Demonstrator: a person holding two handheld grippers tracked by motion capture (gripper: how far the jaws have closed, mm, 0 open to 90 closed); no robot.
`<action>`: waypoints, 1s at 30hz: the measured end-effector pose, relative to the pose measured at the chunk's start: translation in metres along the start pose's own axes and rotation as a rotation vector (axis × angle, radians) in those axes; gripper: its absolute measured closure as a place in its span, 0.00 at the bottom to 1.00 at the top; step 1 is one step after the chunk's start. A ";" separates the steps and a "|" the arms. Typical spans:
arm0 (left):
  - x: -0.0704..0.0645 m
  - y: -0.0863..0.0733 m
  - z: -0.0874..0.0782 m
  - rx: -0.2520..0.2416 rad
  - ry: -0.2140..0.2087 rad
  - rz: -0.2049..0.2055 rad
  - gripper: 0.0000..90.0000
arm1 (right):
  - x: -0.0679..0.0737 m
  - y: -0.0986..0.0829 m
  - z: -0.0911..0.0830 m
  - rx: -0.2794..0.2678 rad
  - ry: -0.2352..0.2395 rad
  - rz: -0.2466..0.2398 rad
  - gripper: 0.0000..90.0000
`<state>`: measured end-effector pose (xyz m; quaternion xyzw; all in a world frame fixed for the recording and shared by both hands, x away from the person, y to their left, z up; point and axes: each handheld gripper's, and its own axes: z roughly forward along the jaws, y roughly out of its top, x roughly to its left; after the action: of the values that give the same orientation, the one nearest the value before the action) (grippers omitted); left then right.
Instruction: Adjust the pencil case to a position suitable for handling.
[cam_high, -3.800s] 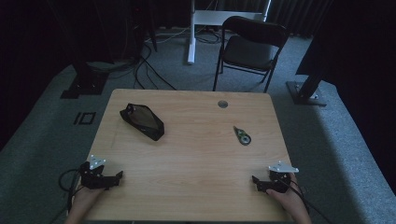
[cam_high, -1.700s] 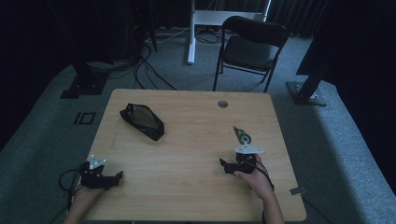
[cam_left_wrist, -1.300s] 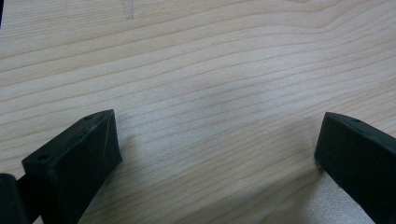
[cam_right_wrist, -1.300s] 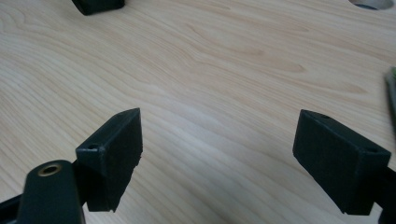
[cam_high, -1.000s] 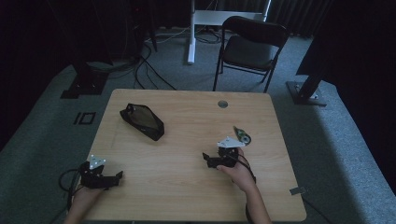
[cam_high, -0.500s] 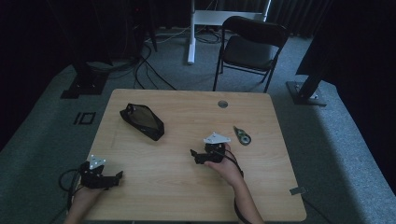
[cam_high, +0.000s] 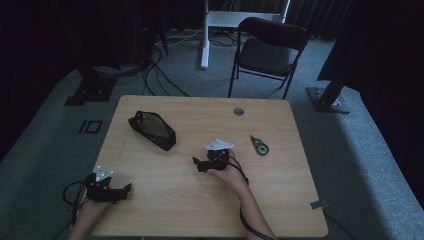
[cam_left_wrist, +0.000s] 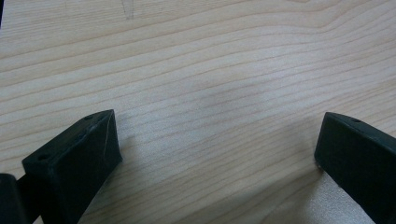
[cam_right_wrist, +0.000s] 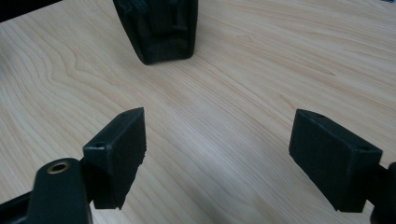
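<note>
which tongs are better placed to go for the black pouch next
Right. The right tongs sit mid-table with jaws wide open, pointing at the black pouch, which lies ahead of them in the right gripper view. The left tongs rest at the near left edge, farther off, facing bare table.

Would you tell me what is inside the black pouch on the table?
The black pouch lies closed on the table, so its contents are hidden; the open right gripper points toward it.

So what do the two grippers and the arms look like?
Both grippers, left and right, are black, each topped by a grey three-cornered plate and trailing a black cable. Their jaws are blocky black pads with small holes. The forearms are bare, no sleeves in sight.
</note>
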<state>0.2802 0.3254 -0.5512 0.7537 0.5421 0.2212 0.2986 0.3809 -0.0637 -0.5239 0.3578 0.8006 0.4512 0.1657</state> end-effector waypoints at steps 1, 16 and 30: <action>0.000 0.000 0.000 0.000 0.000 0.000 0.00 | 0.001 0.001 0.002 0.002 0.004 0.001 0.20; 0.000 0.000 0.000 0.001 0.000 0.000 0.00 | 0.014 0.020 0.029 -0.020 0.034 -0.012 0.22; 0.000 0.000 0.000 0.000 0.000 0.000 0.00 | 0.026 0.039 0.053 -0.028 0.057 -0.043 0.21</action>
<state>0.2802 0.3254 -0.5512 0.7538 0.5421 0.2211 0.2984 0.4106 -0.0001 -0.5185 0.3253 0.8060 0.4688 0.1574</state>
